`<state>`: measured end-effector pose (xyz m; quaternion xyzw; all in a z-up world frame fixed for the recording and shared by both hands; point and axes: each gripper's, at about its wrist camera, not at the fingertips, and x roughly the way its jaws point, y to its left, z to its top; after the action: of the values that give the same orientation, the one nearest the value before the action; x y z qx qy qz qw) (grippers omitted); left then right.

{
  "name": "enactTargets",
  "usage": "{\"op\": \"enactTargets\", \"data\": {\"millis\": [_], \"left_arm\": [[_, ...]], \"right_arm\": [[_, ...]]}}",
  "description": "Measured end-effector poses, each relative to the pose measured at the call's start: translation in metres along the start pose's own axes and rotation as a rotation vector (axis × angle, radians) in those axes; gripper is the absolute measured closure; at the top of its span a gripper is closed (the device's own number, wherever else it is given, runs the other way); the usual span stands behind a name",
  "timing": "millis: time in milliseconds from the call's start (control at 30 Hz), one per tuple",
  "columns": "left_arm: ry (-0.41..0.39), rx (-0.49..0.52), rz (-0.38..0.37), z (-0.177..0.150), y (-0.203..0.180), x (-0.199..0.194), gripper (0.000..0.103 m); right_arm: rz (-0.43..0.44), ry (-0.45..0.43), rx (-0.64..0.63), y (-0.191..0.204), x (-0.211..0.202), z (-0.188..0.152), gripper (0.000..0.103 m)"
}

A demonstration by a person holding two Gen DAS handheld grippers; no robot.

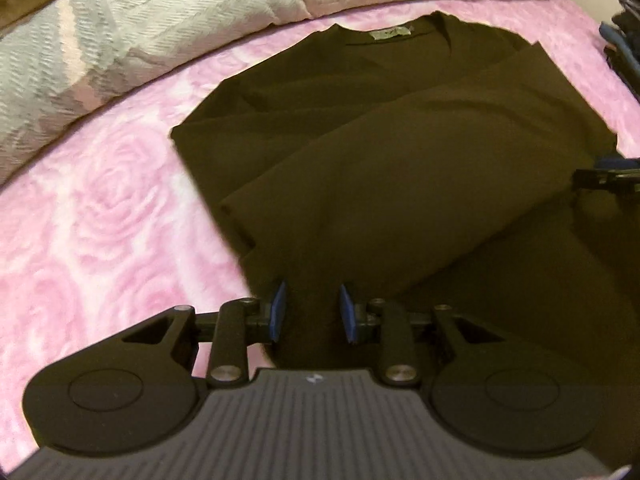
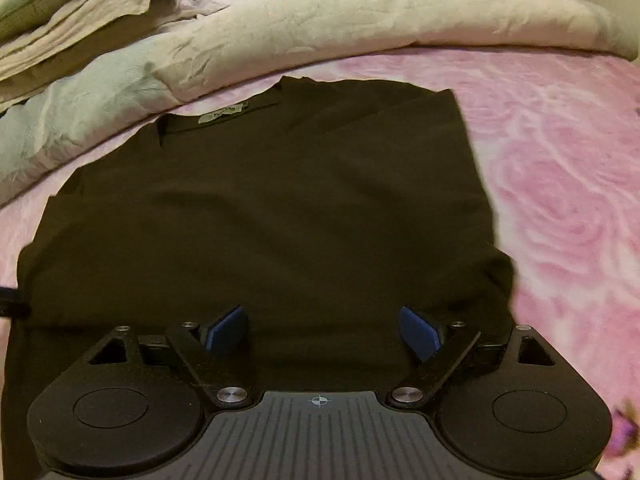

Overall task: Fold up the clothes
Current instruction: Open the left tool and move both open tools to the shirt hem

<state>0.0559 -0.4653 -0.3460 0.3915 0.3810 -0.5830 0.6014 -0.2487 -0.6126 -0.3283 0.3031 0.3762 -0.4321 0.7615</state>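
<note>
From the left wrist camera, a dark brown soft shirt (image 1: 360, 128) lies flat on a fuzzy pink blanket with big rose shapes (image 1: 100, 200). The shirt's neck, with a small pale green tag (image 1: 391, 33), points away, toward the far side of the bed. So the shirt's long way runs from the tongs up to the neck. One side of the shirt is folded over, making a slanted flap across the middle. The left gripper (image 1: 312, 312) hangs over the near bottom part of the shirt. Its blue pads (image 1: 279, 310) stand a little way apart, a narrow gap, and nothing is pinched between them. Dark cloth lies below the gap. At the right edge a bit of another black tool (image 1: 608, 178) peeks in. A crinkly grey and cream quilt (image 1: 120, 40) is bunched up beyond the shirt.

From the right wrist camera, the same brown shirt (image 2: 260, 208) fills the middle, and its tag (image 2: 223, 114) is far up and to the left. The right gripper (image 2: 324, 334) hangs over the shirt's near bottom part too. Its blue pads (image 2: 420, 330) are spread wide, with nothing held. The shirt's right edge is close to this gripper, with pink blanket (image 2: 560, 200) past it.

I think both tongs are about as near to the bottom hem. The next fold likely goes away from them, bottom up toward the neck.
</note>
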Motion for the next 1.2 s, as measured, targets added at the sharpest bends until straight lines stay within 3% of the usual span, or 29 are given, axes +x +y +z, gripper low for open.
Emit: {"op": "enactTargets", "data": {"millis": [200,433,500,700,967,1133,1200], "left_arm": [[0.042,0.029,0.02,-0.036,-0.025,-0.041,0.072],[0.101,0.005,0.024,-0.079,-0.087,-0.083,0.065],[0.102,-0.011,0.016,-0.087,-0.104,-0.095,0.058],[0.085,0.041,0.006,-0.106,-0.141,-0.121,0.038],[0.044,0.073,0.015,-0.146,-0.136,-0.151,0.034],[0.038,0.117,0.038,-0.19,-0.132,-0.175,0.029],[0.035,0.155,0.045,-0.209,-0.137,-0.183,0.022]], "right_arm": [[-0.039,0.082,0.051,-0.032,-0.051,-0.034,0.015],[-0.086,0.277,-0.017,-0.041,-0.082,-0.054,0.015],[-0.084,0.305,-0.037,-0.039,-0.09,-0.055,0.015],[-0.088,0.31,-0.062,-0.027,-0.12,-0.068,0.015],[-0.09,0.296,-0.055,0.004,-0.156,-0.098,0.015],[-0.085,0.299,-0.068,0.031,-0.176,-0.123,0.015],[-0.081,0.299,-0.077,0.041,-0.184,-0.134,0.015]]}}
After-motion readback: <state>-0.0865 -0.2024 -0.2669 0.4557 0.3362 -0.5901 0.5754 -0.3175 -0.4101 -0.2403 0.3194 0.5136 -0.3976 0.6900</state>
